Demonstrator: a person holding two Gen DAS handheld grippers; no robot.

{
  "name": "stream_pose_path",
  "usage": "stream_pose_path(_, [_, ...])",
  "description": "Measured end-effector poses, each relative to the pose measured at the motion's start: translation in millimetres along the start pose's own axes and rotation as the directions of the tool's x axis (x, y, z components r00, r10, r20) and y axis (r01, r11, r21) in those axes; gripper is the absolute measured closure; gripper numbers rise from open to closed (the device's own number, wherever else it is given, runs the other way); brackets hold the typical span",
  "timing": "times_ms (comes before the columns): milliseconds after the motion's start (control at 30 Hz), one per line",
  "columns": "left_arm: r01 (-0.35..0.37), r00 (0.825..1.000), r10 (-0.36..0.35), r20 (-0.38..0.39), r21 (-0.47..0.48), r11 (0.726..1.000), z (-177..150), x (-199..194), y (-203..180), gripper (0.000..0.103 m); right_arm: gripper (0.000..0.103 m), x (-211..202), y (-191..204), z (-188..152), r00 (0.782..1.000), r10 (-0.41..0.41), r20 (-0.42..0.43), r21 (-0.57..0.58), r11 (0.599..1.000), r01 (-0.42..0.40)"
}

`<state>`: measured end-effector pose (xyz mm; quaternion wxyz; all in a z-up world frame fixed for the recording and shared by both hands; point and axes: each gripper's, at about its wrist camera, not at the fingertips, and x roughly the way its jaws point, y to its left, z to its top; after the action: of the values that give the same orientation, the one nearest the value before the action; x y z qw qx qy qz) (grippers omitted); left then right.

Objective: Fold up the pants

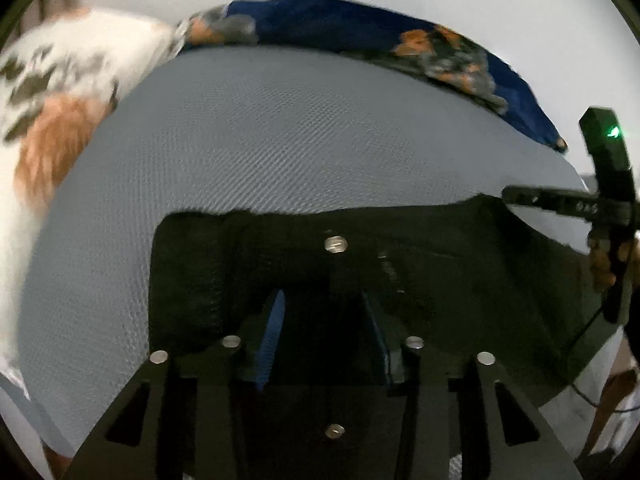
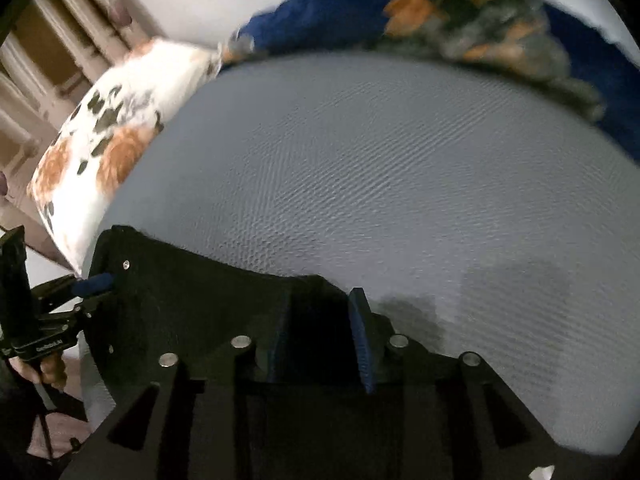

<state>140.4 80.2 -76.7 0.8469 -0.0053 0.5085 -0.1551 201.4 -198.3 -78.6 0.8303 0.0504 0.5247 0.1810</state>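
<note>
Pants (image 1: 360, 264): black, spread across the lower middle of the left wrist view, a silver button on the waistband near the centre; in the right wrist view filling the lower left, upper edge running from the left side toward the centre.
Left gripper (image 1: 324, 320): blue-padded fingers set apart, black cloth lying between them; true pinch on the fabric impossible to tell.
Right gripper (image 2: 320, 328): blue ribbed fingers parted at the lower centre, dark cloth between them; grip likewise impossible to tell.
Bed sheet (image 1: 260, 140): grey, textured weave, under the pants, filling the middle of both views.
Pillow (image 2: 112, 128): white with orange and dark blotches, at the upper left, just beside the sheet's edge.
Blanket (image 1: 340, 24): dark blue with orange and grey patches, bunched along the top and curving down the right side.
Obstruction: nothing lying on the grey stretch above the pants.
</note>
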Motion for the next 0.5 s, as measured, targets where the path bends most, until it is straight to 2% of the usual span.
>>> stream_pose_path(133, [0.037,0.998,-0.044,0.046,0.136,0.990,5.6,-12.5,-42.2,0.050,0.069,-45.8,-27.4,-29.7,0.993,-0.104,0.049,0.070,0.992,0.101])
stream_pose_path(233, [0.102,0.992,-0.115,0.045,0.223,0.969,13.2,-5.4,-82.0,0.048,0.069,-70.4,-52.6,-61.9,0.973,-0.226,0.039,0.120,0.968,0.220])
stream_pose_path(267, [0.120,0.991,-0.132,0.035,0.243,0.963,14.7,-1.2,-93.2,0.048,0.069,-78.6,-63.1,-75.1,0.962,-0.273,0.025,0.152,0.952,0.266])
stream_pose_path(367, [0.173,0.983,-0.184,0.012,0.293,0.940,21.0,17.3,-127.1,0.047,0.069,-93.5,-87.6,-106.1,0.944,-0.329,0.001,0.231,0.919,0.320])
stream_pose_path(400, [0.195,0.979,-0.204,-0.002,0.301,0.933,23.8,25.6,-137.7,0.048,0.068,-98.5,-97.4,-118.0,0.931,-0.364,-0.012,0.260,0.898,0.355])
stream_pose_path(500, [0.244,0.969,-0.246,-0.033,0.303,0.921,30.1,46.7,-160.3,0.048,0.067,-100.4,-112.2,-136.4,0.923,-0.384,-0.036,0.318,0.871,0.375])
